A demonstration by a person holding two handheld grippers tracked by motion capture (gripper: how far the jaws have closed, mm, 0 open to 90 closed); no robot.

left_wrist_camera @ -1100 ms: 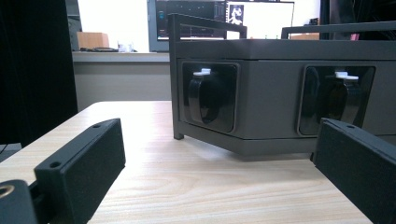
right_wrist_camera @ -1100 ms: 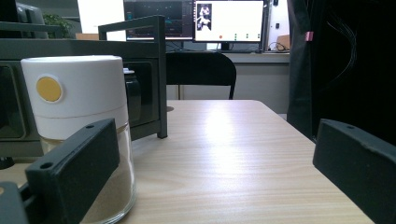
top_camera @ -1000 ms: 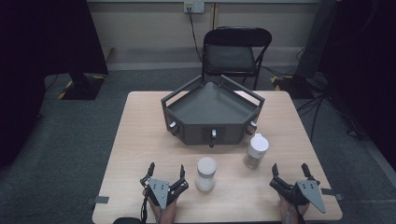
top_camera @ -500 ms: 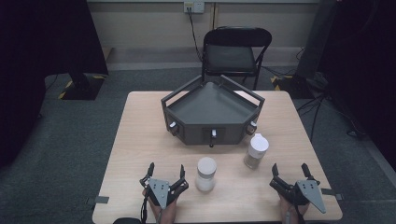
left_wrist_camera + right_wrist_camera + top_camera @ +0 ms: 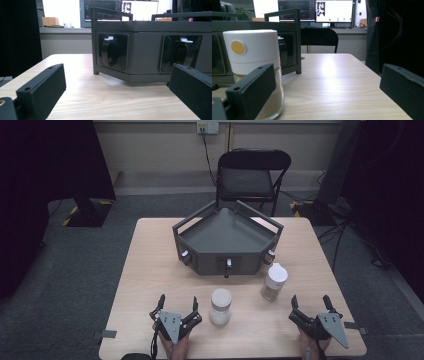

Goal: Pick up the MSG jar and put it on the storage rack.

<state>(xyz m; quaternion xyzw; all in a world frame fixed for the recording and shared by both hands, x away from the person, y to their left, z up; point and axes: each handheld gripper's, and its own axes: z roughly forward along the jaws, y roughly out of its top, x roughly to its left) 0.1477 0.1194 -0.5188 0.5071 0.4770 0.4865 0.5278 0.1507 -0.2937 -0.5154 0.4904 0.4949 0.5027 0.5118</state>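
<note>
Two upright jars on the desk, both claws spread wide and empty.

High view: the left claw [image 5: 177, 307] and right claw [image 5: 311, 307] are rested near the desk's [image 5: 145, 270] front edge, touching nothing. One jar [image 5: 220, 306] is stood upright just beside the left claw; a second jar [image 5: 274, 281] is stood ahead of the right claw, before the grey tray [image 5: 227, 240].
Left gripper view: the tray's front is seen between parted jaws.
Right gripper view: the second jar, long axis vertical, is seen behind the left-hand jaw.

Two white-capped jars stand upright: one [image 5: 220, 306] beside the left gripper, another [image 5: 274, 281], seemingly sand-filled, farther right.
</note>
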